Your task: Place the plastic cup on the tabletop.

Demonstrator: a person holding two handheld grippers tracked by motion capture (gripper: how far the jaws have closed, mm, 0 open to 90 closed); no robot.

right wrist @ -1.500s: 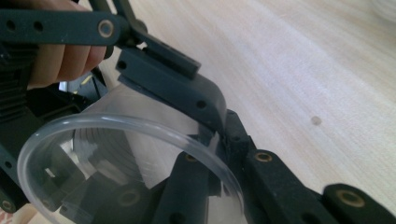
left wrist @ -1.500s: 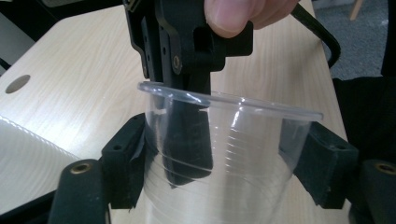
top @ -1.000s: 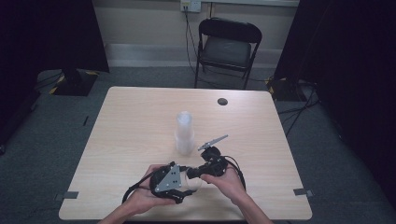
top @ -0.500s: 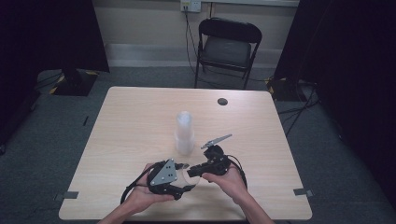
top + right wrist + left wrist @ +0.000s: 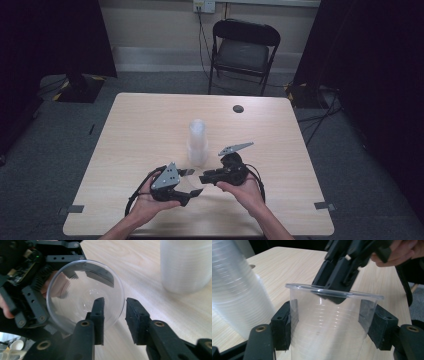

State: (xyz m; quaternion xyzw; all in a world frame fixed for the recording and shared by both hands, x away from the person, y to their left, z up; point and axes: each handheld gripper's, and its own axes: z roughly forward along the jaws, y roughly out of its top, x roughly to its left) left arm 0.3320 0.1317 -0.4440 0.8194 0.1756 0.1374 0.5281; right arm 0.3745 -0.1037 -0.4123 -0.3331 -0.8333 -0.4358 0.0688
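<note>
Lying sideways in the left gripper's (image 5: 192,182) clamped jaws, the clear cup (image 5: 85,293) mouths toward the right gripper's (image 5: 113,315) parted jaws.

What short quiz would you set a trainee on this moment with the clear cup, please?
1. True or false: the left claw holds the clear cup by its sides.
2. The right claw has its jaws: A) both inside the cup; B) one inside and one outside its rim; C) both well away from the cup.
3. What stands on the table beyond both claws?

Key: 1 true; 2 B; 3 the stack of cups.
</note>
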